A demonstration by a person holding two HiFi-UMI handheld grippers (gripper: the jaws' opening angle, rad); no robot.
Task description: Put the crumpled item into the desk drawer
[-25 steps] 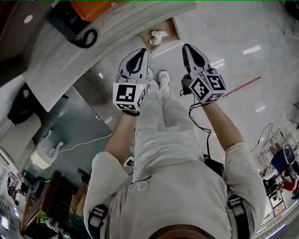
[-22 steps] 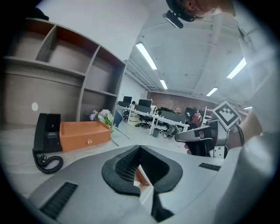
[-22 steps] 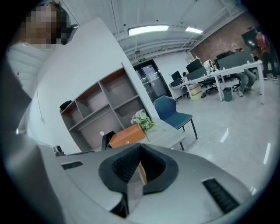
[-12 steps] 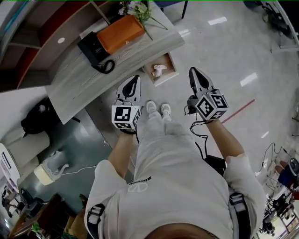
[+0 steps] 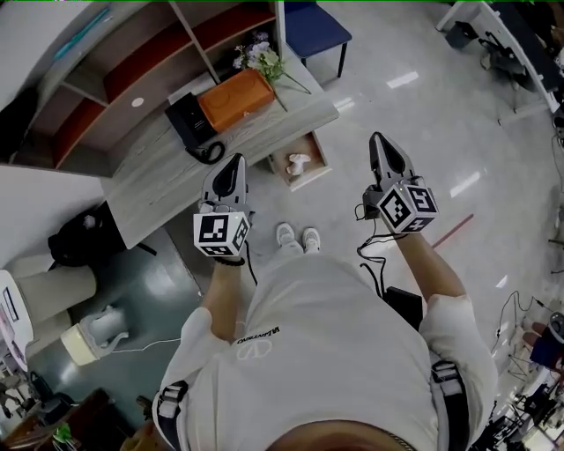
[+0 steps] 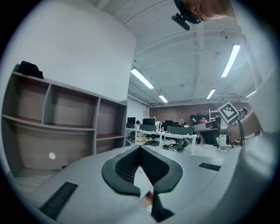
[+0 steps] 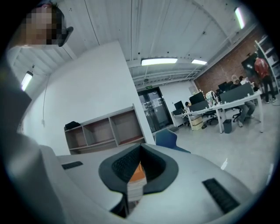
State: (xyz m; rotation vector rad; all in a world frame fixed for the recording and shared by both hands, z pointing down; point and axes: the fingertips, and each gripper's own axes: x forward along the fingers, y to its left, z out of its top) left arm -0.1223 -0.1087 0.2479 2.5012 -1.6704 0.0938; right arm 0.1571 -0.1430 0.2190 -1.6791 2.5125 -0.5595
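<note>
Head view, entry: crumpled item (image 5: 298, 163) lying in the open drawer (image 5: 322, 160) at the desk's (image 5: 159, 167) near edge; left tool (image 5: 236, 163) and right tool (image 5: 381, 145) both closed, empty, well apart from it; judged advisable: push the drawer front squarely.

Matt wood-grain desk (image 5: 152, 179), glossy floor (image 5: 423, 123)

Pulled back from the desk.
Desk (image 5: 159, 176) and open drawer (image 5: 318, 158) sit farther off now; shelves (image 5: 132, 70) and blue chair (image 5: 313, 26) come into sight; left gripper (image 5: 236, 161) and right gripper (image 5: 379, 139) spread wider apart.
</note>
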